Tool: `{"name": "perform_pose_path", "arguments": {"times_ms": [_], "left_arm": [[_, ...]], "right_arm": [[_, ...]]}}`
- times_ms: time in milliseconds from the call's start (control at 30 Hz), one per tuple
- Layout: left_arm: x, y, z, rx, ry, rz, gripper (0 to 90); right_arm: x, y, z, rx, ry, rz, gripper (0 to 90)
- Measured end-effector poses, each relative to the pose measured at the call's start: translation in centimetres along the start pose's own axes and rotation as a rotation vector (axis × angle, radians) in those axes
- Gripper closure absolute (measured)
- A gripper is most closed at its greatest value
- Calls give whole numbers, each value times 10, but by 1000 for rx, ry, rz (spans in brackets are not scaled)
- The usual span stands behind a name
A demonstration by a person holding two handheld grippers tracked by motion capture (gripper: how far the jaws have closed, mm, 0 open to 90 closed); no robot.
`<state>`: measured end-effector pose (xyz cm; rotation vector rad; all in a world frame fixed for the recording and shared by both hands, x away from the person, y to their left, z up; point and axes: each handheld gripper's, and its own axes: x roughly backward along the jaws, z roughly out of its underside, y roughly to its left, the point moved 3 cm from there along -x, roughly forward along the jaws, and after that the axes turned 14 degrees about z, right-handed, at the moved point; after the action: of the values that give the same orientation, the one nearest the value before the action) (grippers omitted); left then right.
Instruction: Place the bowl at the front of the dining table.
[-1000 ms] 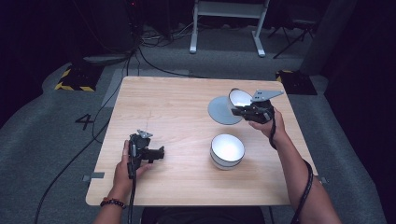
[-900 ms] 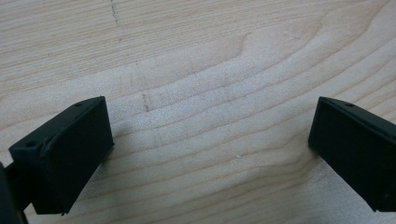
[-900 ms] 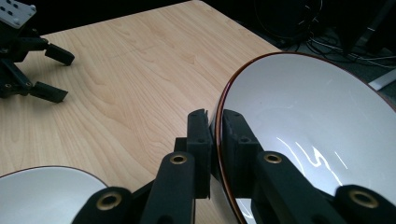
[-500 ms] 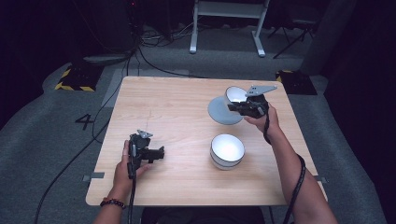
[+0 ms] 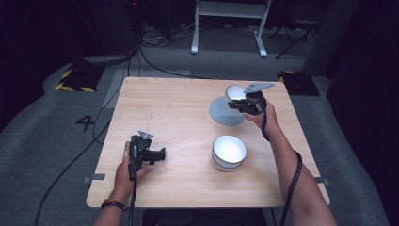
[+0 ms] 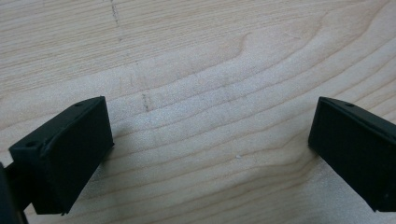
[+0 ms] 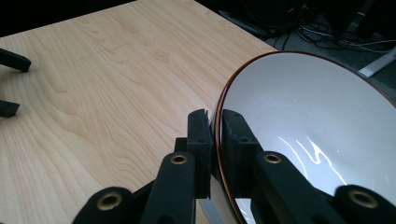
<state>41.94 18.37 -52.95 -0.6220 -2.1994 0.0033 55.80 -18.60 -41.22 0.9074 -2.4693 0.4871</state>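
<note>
The right tongs [image 5: 234, 105] are clamped on the rim of a white bowl [image 5: 235, 93], one jaw inside the rim and one outside, as the right gripper view shows: the bowl [image 7: 317, 121] has a thin dark-red edge and a glossy white inside, and the right tongs [image 7: 215, 135] pinch that edge close together. In the high view this bowl sits at the tips of the right tongs, held tilted over a grey plate [image 5: 226, 113] that lies flat on the table [image 5: 179, 108] just below and beside them. Whether the bowl touches the plate cannot be told.

A second white bowl [image 5: 229, 151] stands upright on the table, nearer the person than the right tongs and between the two hands, apart from both.

The left tongs [image 5: 162, 154] rest low at the table's near left part, well apart from both bowls and the plate. In the left gripper view the left tongs [image 6: 210, 154] stand wide apart with only bare wood between them
</note>
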Motion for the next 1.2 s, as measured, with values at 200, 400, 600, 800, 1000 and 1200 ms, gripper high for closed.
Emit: {"name": "perform_pose_path", "arguments": {"times_ms": [200, 400, 600, 800, 1000, 1200], "left_arm": [[0, 0, 0, 0, 0, -1, 0], [0, 0, 0, 0, 0, -1, 0], [0, 0, 0, 0, 0, 0, 0], [0, 0, 0, 0, 0, 0, 0], [0, 0, 0, 0, 0, -1, 0], [0, 0, 0, 2, -1, -3, 0]], "right_arm": [[-12, -1, 1, 1, 16, 4, 824], [-23, -2, 3, -2, 39, 4, 824], [-34, -2, 5, -16, 50, 1, 824], [-41, -1, 5, 10, 76, 15, 824], [-49, -2, 7, 22, 100, 31, 823], [-54, -4, 11, 11, 115, 15, 823]]}}
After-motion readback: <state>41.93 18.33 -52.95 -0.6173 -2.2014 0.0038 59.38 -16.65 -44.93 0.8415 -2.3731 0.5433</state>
